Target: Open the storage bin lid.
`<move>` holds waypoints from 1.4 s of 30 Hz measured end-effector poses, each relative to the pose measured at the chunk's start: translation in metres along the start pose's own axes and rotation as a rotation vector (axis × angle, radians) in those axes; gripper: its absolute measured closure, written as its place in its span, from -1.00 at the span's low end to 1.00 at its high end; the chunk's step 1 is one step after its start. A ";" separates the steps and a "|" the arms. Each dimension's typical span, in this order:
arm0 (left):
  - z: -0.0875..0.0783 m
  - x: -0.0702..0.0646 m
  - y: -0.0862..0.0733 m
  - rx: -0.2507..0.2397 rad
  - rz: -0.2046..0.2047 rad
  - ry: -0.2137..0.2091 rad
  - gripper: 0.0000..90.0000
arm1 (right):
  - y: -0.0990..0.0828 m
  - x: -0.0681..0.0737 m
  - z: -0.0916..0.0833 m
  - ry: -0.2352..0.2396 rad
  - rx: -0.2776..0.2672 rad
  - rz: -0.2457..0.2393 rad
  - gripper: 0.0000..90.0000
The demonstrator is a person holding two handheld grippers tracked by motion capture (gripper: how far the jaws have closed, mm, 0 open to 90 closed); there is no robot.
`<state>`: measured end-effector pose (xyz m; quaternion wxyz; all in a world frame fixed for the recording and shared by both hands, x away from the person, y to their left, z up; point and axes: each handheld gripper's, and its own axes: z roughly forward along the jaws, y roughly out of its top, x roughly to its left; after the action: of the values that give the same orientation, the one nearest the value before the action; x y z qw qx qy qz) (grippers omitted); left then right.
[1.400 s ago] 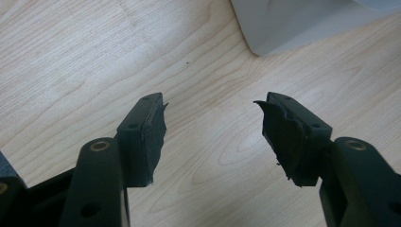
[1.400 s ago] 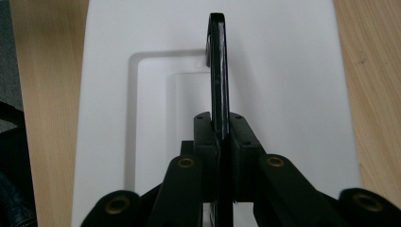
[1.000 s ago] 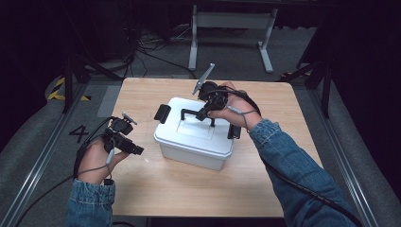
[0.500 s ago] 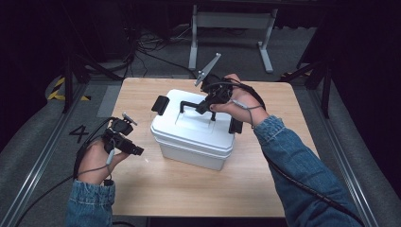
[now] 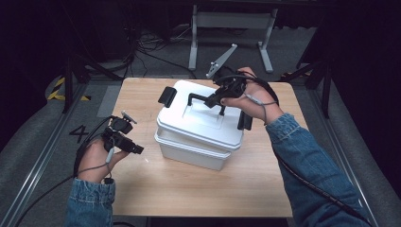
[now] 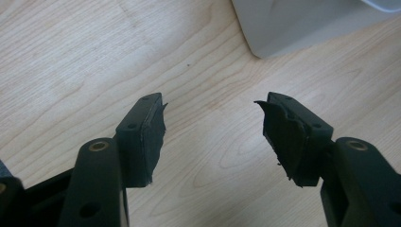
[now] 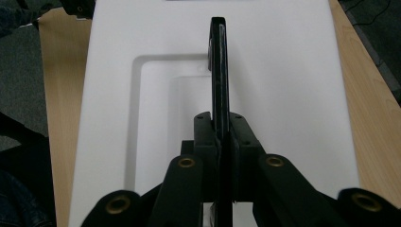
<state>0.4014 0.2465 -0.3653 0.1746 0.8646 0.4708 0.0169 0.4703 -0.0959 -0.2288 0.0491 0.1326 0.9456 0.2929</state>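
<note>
A white plastic box (image 5: 189, 153) stands mid-table. Its white lid (image 5: 203, 123) hovers just above it, tilted, with a gap along the near edge. My right gripper (image 5: 218, 97) is shut on the lid's black handle (image 5: 201, 98). In the right gripper view the jaws (image 7: 221, 118) clamp that upright handle (image 7: 217, 61) over the lid (image 7: 283, 71). Black latches (image 5: 166, 97) hang at the lid's ends. My left gripper (image 5: 137, 149) hovers open, left of the box, with nothing in it. In the left gripper view its jaws (image 6: 210, 106) stand wide over the wood, with the box corner (image 6: 293, 23) ahead.
The wooden table (image 5: 156, 189) has bare room in front of and left of the box. A metal stand (image 5: 227, 23) and cables lie on the dark floor behind. A rail runs along the floor at the left (image 5: 42, 156).
The right gripper has risen with the handle, and the lid has come up off the box. The left gripper has stayed in place.
</note>
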 end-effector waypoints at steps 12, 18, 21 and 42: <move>-0.001 0.004 0.000 -0.007 -0.022 -0.007 -0.11 | -0.041 -0.015 -0.032 -0.052 -0.009 0.083 0.88; 0.000 0.005 0.000 -0.005 -0.016 -0.005 -0.11 | -0.061 -0.025 -0.046 -0.082 -0.015 0.130 0.88; 0.000 0.005 0.000 -0.003 -0.020 -0.007 -0.11 | -0.072 -0.030 -0.052 -0.098 -0.016 0.156 0.88; 0.003 0.003 0.000 0.009 -0.020 0.000 -0.11 | -0.145 -0.066 -0.085 -0.210 0.001 0.341 0.88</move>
<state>0.4038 0.2486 -0.3684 0.1710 0.8606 0.4795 0.0131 0.4868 -0.2757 -0.2403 0.0972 0.3206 0.8993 0.2811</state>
